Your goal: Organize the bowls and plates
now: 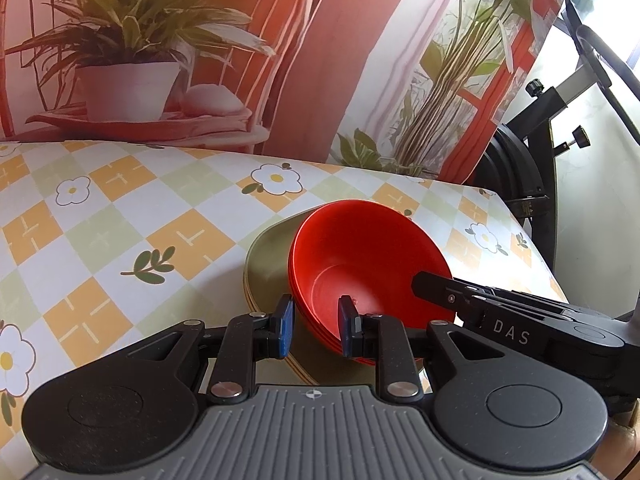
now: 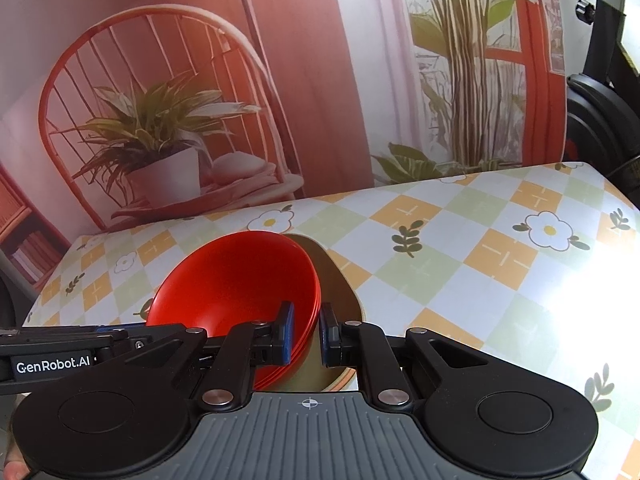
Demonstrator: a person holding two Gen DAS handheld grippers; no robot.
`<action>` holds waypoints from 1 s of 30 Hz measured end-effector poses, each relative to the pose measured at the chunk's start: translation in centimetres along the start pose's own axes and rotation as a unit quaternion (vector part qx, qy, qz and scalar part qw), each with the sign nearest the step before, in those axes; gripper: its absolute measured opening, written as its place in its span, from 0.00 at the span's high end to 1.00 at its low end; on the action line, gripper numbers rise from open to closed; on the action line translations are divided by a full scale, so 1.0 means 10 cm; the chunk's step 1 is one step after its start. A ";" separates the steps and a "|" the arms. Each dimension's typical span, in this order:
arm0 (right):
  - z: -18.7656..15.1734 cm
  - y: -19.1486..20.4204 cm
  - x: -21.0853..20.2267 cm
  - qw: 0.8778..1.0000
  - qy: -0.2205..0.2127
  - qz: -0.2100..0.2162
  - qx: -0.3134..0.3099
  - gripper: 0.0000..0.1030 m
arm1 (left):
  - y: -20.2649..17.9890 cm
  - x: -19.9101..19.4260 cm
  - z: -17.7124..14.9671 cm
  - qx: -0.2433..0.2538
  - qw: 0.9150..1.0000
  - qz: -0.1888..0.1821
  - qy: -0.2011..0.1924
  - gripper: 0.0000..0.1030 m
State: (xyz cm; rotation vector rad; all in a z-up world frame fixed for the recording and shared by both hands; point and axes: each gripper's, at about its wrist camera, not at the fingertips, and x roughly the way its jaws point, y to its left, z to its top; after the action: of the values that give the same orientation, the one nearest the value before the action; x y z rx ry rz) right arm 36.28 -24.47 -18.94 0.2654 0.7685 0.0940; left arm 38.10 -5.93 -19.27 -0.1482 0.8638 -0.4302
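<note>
On my left wrist view, the left gripper [image 1: 316, 326] sits at lower centre of the frame. Its jaws stand a narrow gap apart, straddling the near rim of the red bowls [image 1: 360, 264]: one blue pad [image 1: 285, 330] is outside the wall, the other inside. I cannot tell whether the pads actually press on the rim. The bowls are a nested stack, with several rims showing as layered edges at the near side. The stack is tilted, its opening turned toward the camera, and it rests in an olive plate [image 1: 266, 264] that lies on the checked tablecloth [image 1: 120, 220] right of frame centre. At the right edge of this view, the right gripper reaches in and meets the far side of the bowls.

On my right wrist view, the right gripper [image 2: 306, 334] is at lower centre. Its jaws are also nearly together, set across the bowl rim, left pad inside the red wall, right pad over the olive plate [image 2: 336, 292]. Contact is not confirmed here either. The red bowls [image 2: 236, 284] lie left of centre, tipped toward the camera. The left gripper enters from the lower left edge, touching the bowls.

A printed backdrop [image 2: 160, 120] with a potted plant stands behind the table in the upper half of both views
</note>
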 end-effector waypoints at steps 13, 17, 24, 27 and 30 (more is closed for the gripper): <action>0.01 0.01 0.01 1.000 0.003 -0.005 -0.005 0.89 | 0.01 0.00 0.01 -0.005 1.000 0.005 0.003 0.76; 0.03 0.03 0.00 1.000 0.006 -0.013 -0.012 0.87 | 0.00 -0.03 0.04 -0.005 1.000 0.022 0.000 0.75; 0.05 0.08 -0.17 1.000 -0.005 -0.019 -0.023 0.83 | 0.02 -0.22 0.08 -0.005 0.999 0.043 -0.019 0.61; 0.07 0.10 -0.29 0.999 -0.014 -0.021 -0.027 0.82 | 0.01 -0.33 0.10 -0.003 0.998 0.049 -0.026 0.60; 0.08 0.12 -0.40 0.999 -0.021 -0.024 -0.032 0.82 | -0.03 -0.44 0.11 0.002 0.998 0.055 -0.033 0.60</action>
State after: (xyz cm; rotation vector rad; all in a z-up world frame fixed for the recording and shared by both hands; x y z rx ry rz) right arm 34.03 -24.18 -15.37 0.1864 0.7291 0.0674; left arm 36.29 -4.36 -15.37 -0.1098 0.8016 -0.3216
